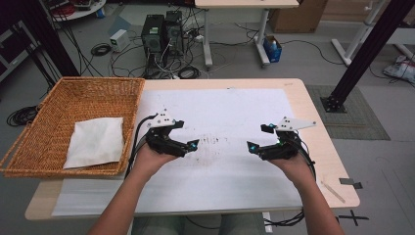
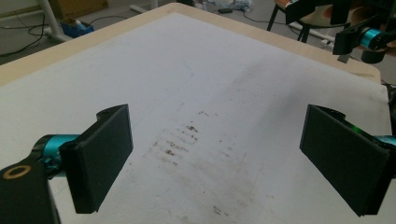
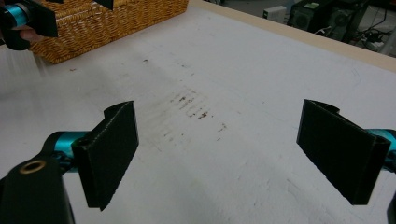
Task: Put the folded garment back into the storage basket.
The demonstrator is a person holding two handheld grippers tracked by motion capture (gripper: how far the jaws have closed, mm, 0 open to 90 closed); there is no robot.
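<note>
Left gripper [image 1: 192,145]: hovering over the white sheet [image 1: 220,112] with its jaws spread wide, and nothing is sitting between them; in the left gripper view [image 2: 215,158] the two black pads are standing far apart over bare sheet.
Right gripper [image 1: 253,147]: mirroring it on the other side, also gaping wide and carrying nothing, its tips pointing inward toward the left one [image 3: 217,154].
Gap between them: both grippers are facing each other across a patch of dark smudges [image 1: 215,140] on the sheet, near one another but not touching.
Folded cloth [image 1: 95,142]: lying flat in the wicker basket [image 1: 29,147] at the left end of the table [image 1: 313,122], just beside the left gripper; it is the nearest thing to grab.
Step in hand: by my reading, both hands are pausing empty, and the cloth in the basket looks done with or waiting to be fetched; I cannot tell which.
Doing it well: if the cloth is coming out, the left gripper should be swinging over the basket rim, dropping onto the cloth's near edge and pinching one layer cleanly, lifting high enough to clear the wicker.
Watch for: the cable trailing from the left gripper snagging on the basket corner.
</note>
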